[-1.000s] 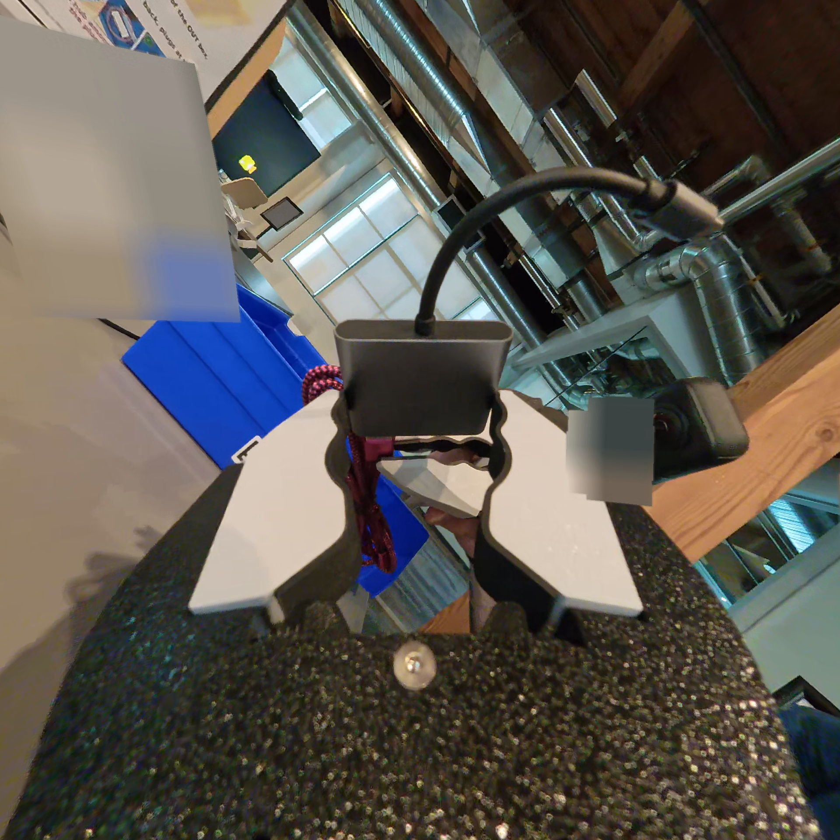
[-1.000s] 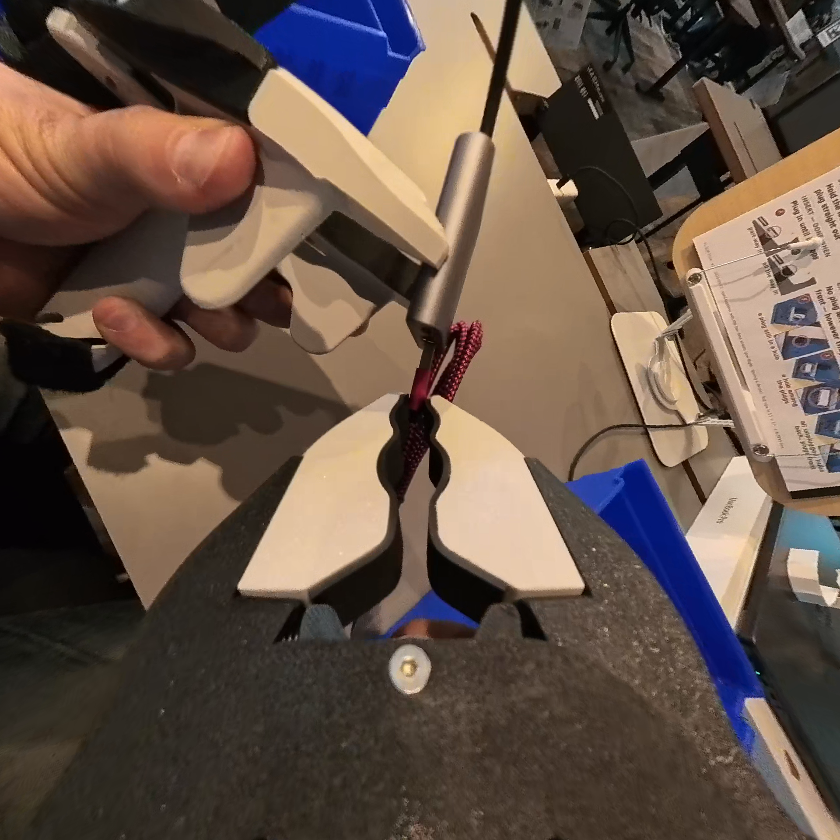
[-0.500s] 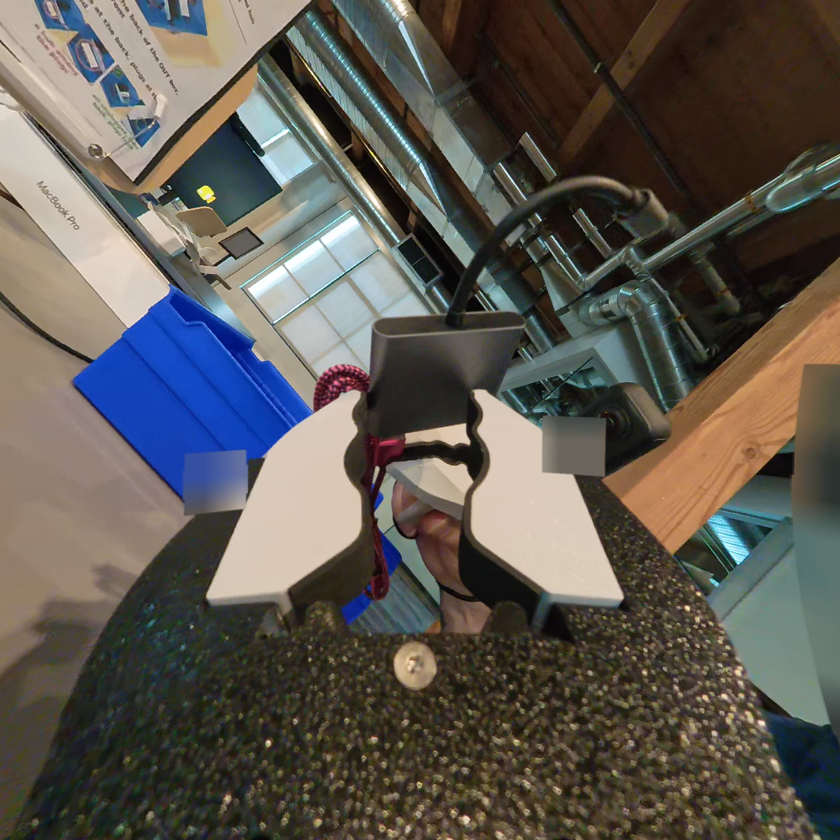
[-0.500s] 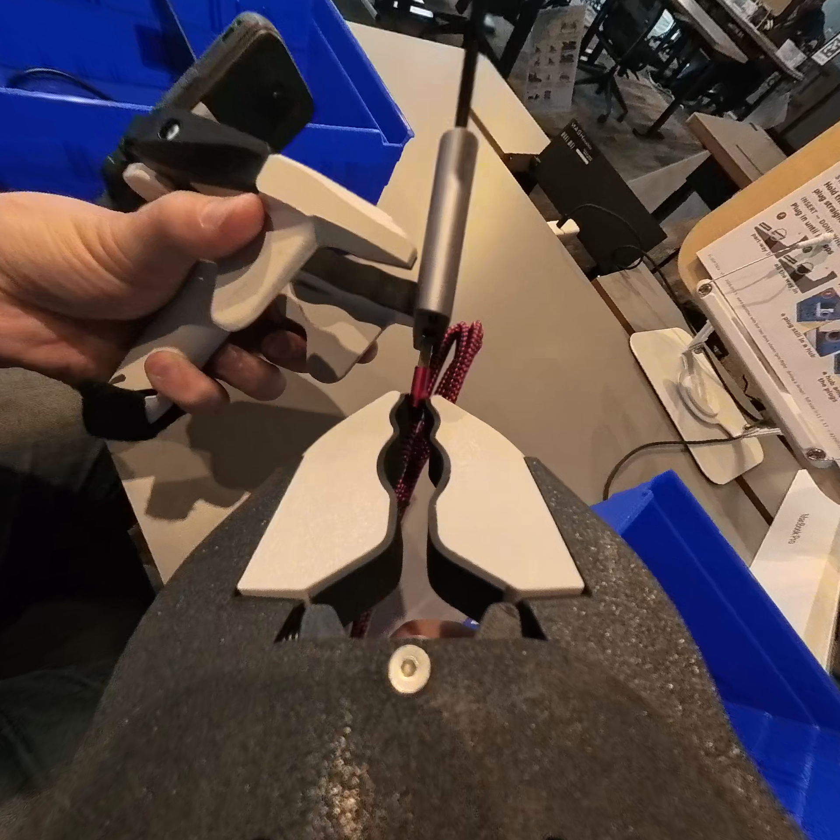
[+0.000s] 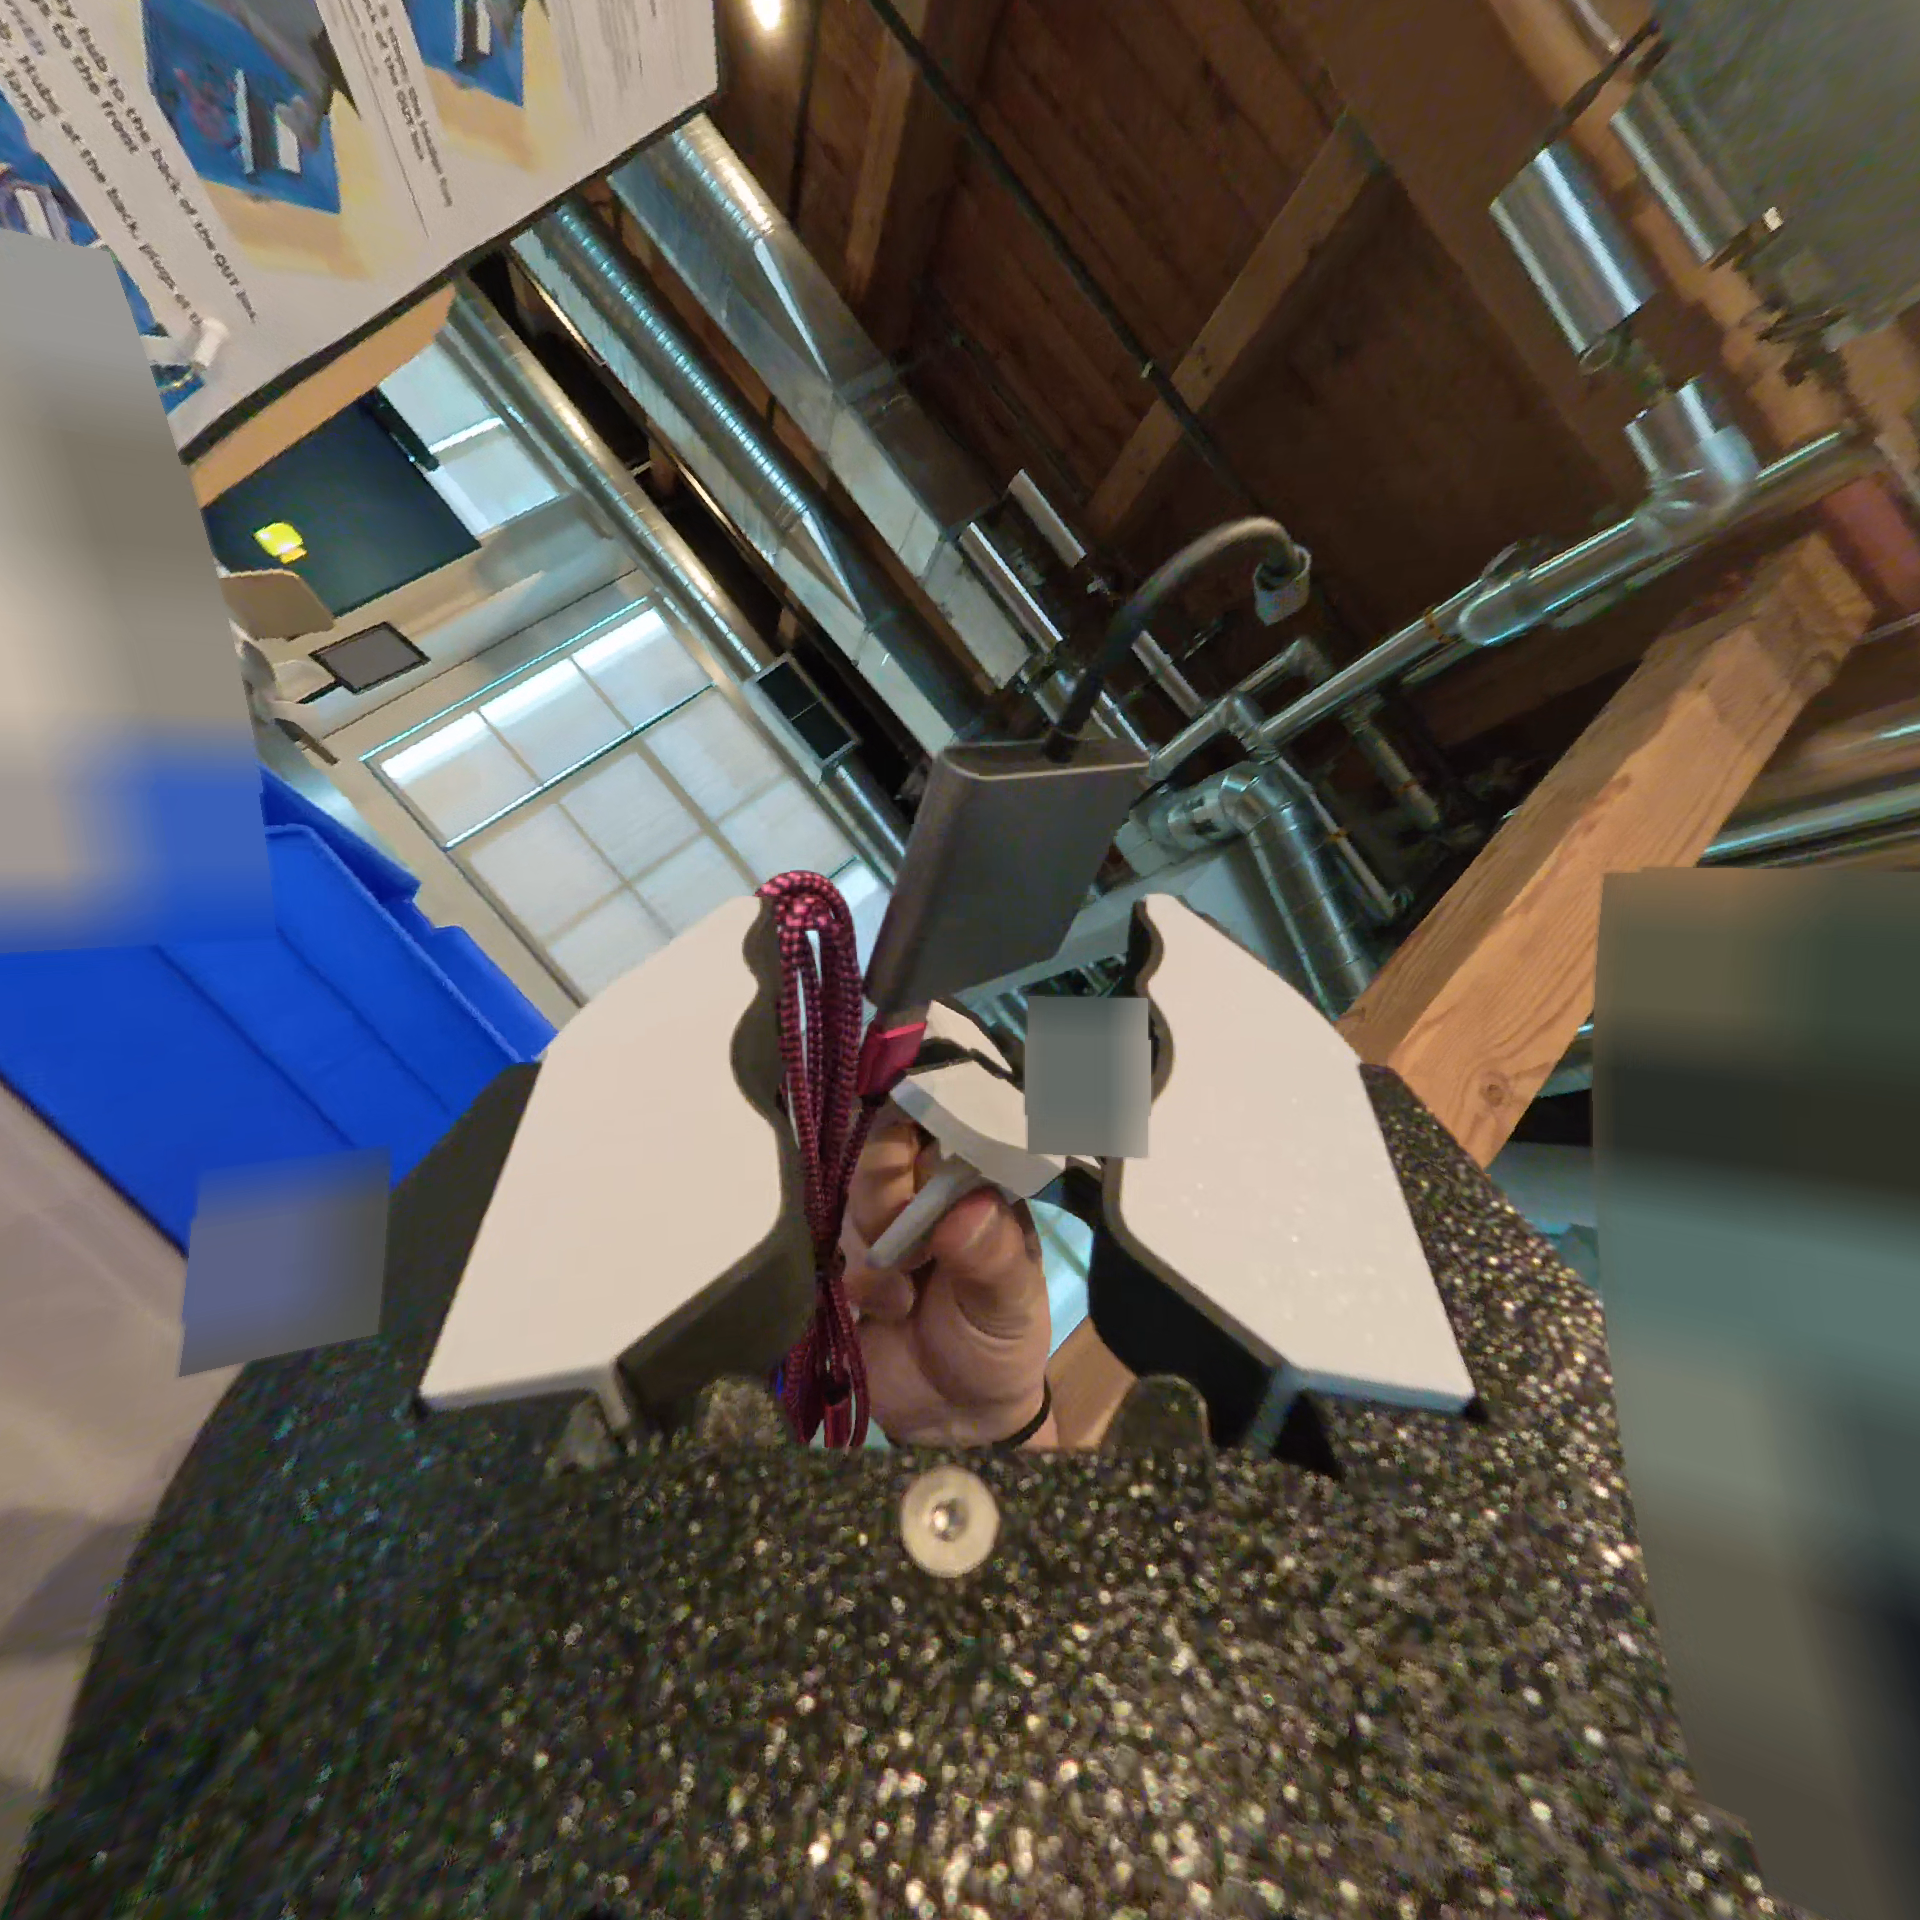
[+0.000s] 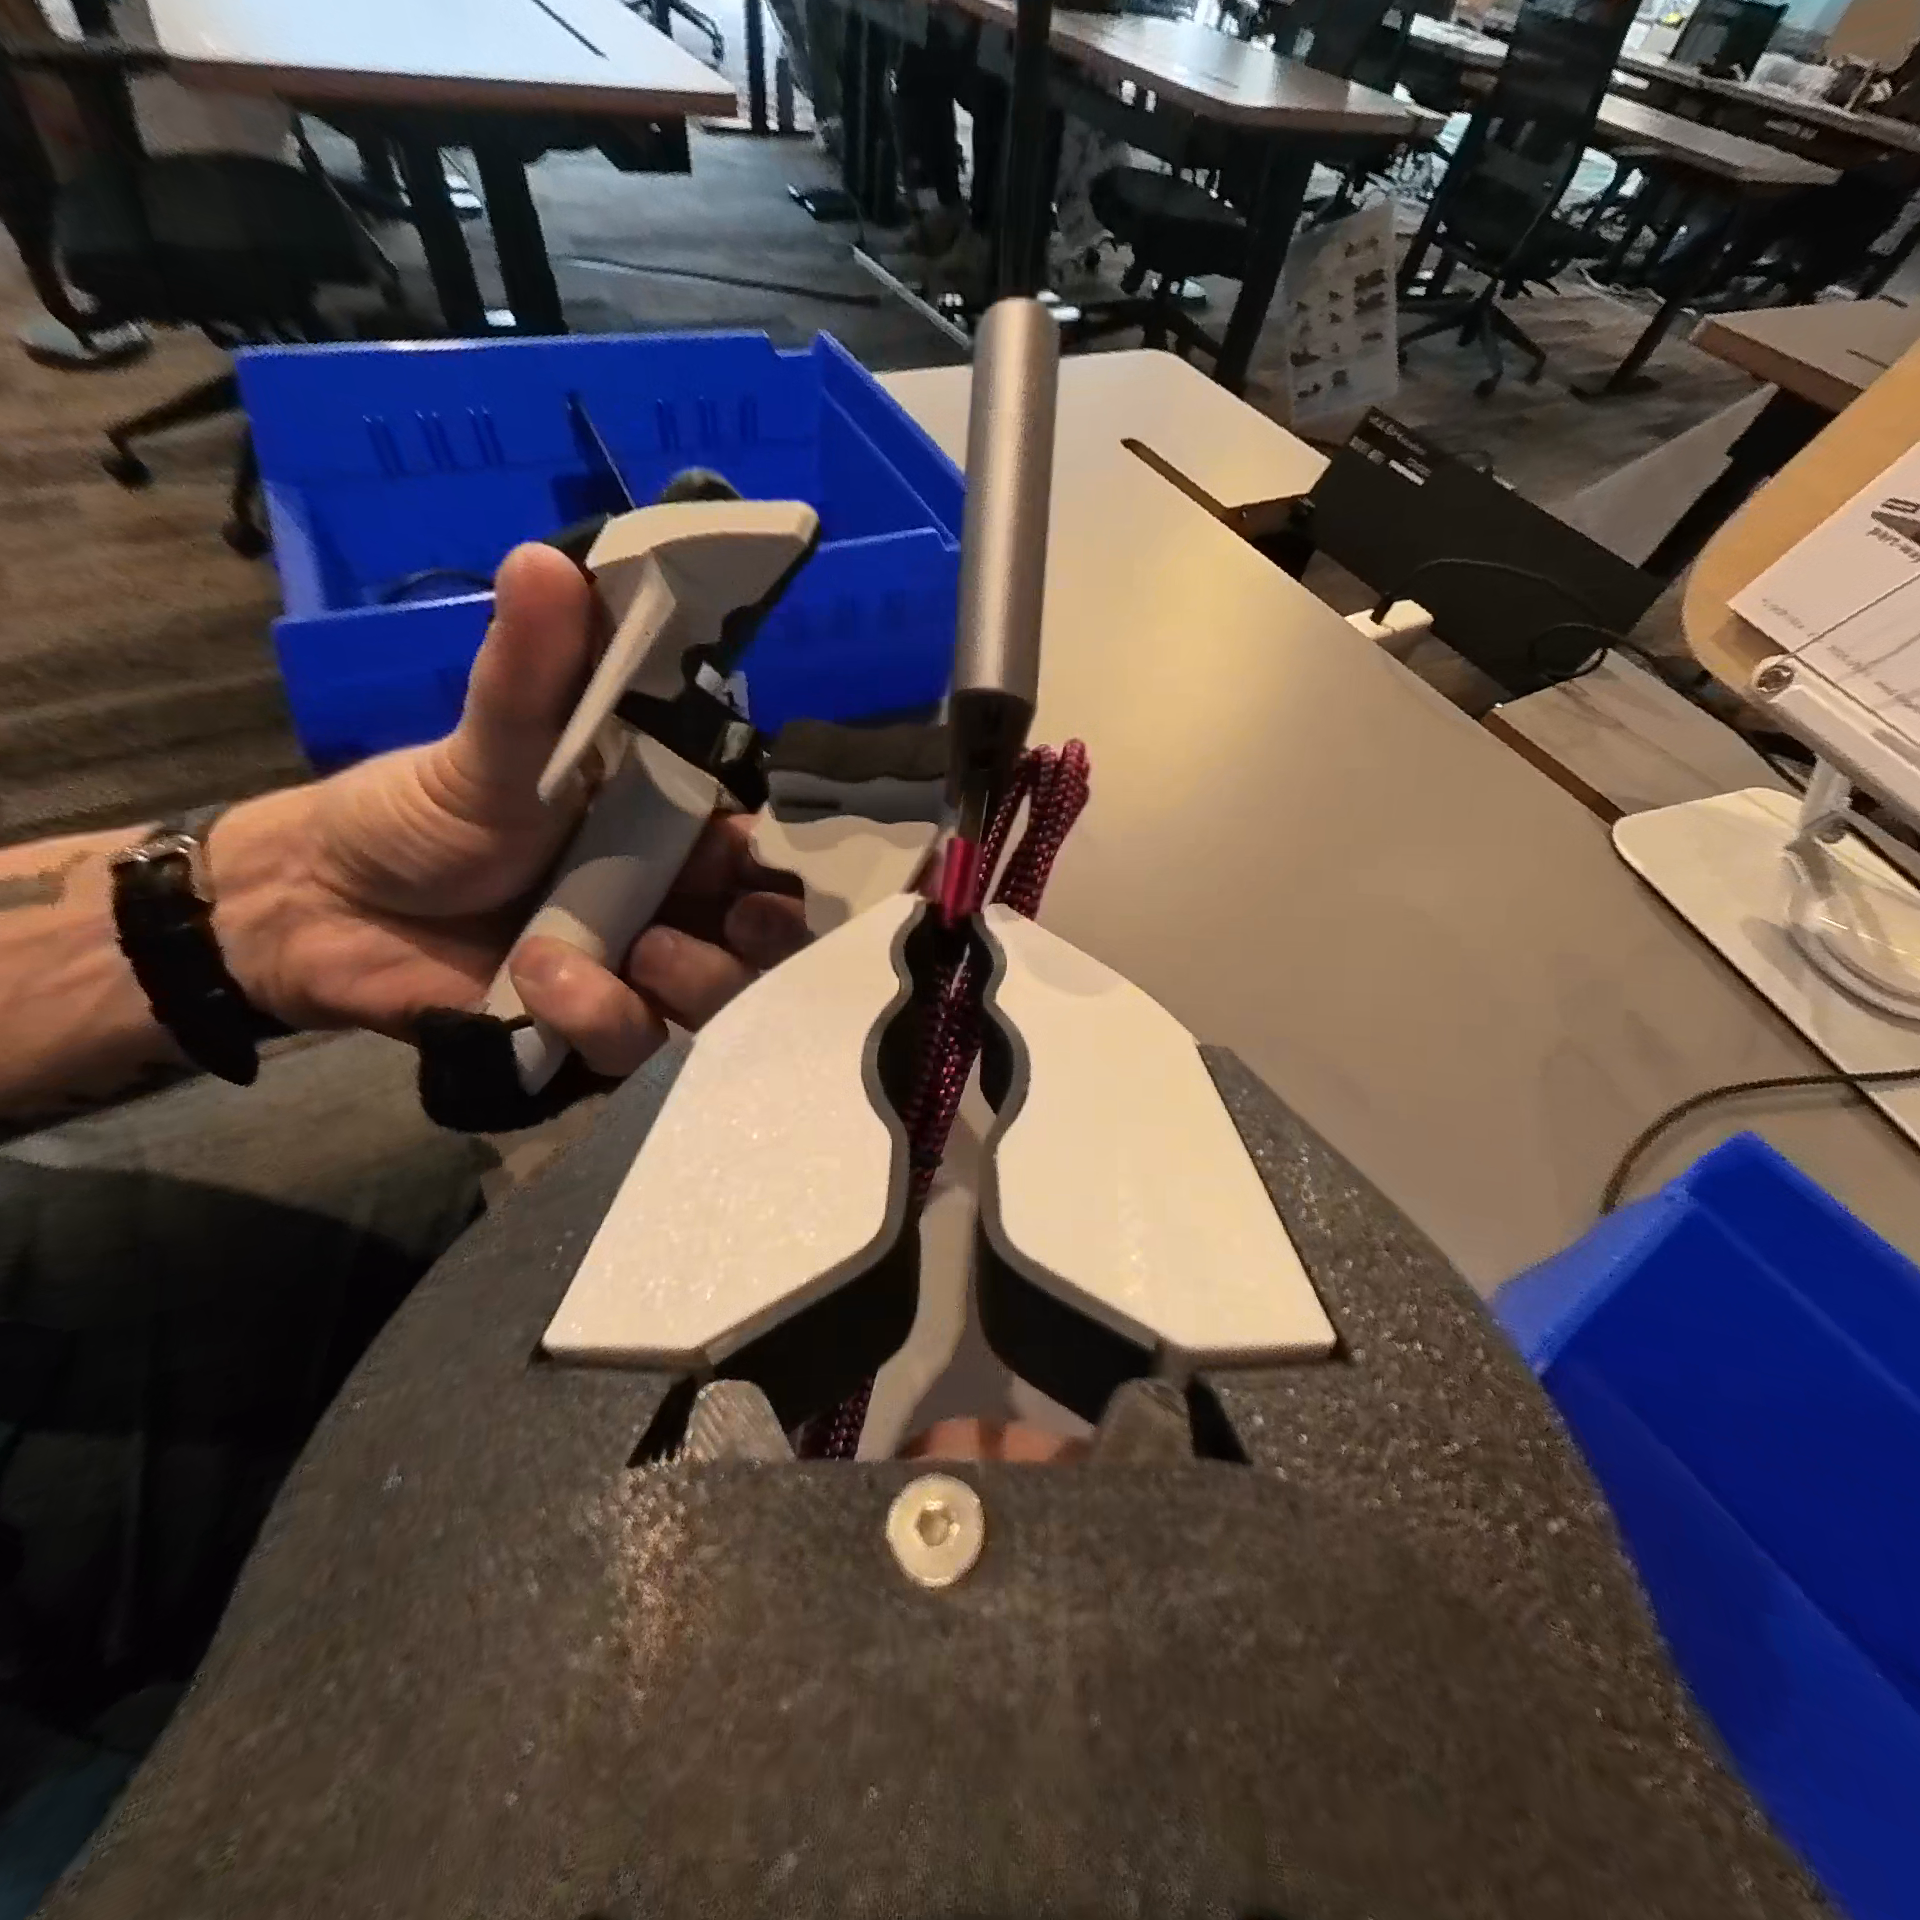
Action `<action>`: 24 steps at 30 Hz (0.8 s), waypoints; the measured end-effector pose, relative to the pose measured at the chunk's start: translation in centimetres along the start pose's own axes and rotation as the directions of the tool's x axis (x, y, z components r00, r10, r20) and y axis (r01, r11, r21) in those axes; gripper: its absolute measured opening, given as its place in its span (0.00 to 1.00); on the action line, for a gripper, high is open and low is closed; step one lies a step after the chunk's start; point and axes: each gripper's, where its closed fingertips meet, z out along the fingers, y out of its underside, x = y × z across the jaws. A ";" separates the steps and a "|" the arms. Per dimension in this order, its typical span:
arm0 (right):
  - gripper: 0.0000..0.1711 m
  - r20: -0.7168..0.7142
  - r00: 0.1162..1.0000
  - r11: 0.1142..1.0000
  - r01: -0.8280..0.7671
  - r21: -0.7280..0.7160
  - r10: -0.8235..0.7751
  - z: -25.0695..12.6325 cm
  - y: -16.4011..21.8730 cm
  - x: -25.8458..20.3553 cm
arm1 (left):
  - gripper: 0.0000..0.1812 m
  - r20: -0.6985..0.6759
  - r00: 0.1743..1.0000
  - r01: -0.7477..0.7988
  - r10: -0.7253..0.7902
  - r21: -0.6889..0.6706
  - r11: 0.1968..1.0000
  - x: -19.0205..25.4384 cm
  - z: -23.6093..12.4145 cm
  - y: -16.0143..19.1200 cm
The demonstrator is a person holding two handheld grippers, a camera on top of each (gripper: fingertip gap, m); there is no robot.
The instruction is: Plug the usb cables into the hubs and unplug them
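My left gripper (image 5: 945,914) is open wide. The grey USB hub (image 5: 1003,873) stands tilted between its fingertips, and neither pad presses on it. The hub's black lead (image 5: 1143,603) arches up behind it. My right gripper (image 6: 951,914) is shut on the red plug (image 6: 961,873) of the red braided USB cable (image 6: 1044,821). The plug sits in the hub (image 6: 1003,509), which stands upright on it. In the right wrist view the left gripper (image 6: 696,582), held by a hand, is to the left of the hub and apart from it.
A blue bin (image 6: 582,644) stands behind the left gripper at the edge of the grey table (image 6: 1299,831). A second blue bin (image 6: 1714,1351) is at the near right. A board with an instruction sheet (image 6: 1849,582) stands at the right. The left gripper's tips are roughly 5 cm from the right gripper's.
My left gripper held the hub across its sides, then opened and drew off to the left. The hub now leans, carried only by the plug in my right gripper.
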 end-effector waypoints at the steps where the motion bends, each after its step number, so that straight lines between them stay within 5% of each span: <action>1: 0.03 0.013 1.000 1.000 -0.008 0.011 0.008 0.0 -0.1 -0.2 | 0.34 -0.020 1.000 0.001 -0.001 0.016 1.000 0.2 0.0 -0.1; 9: 0.03 0.152 0.983 0.991 -0.113 0.070 0.101 0.4 -0.9 -2.0 | 0.27 -0.152 0.985 -0.069 0.087 0.120 0.990 2.3 -0.2 -0.7; 16: 0.03 0.226 0.961 0.978 -0.185 0.097 0.160 0.9 -1.4 -2.7 | 0.13 -0.144 0.971 -0.167 0.191 0.163 0.972 2.9 -0.4 -0.7; 24: 0.03 0.248 0.956 0.981 -0.178 0.078 0.154 1.3 -1.3 -3.4 | 0.08 -0.167 0.970 -0.149 0.175 0.160 0.976 2.8 -0.7 -0.7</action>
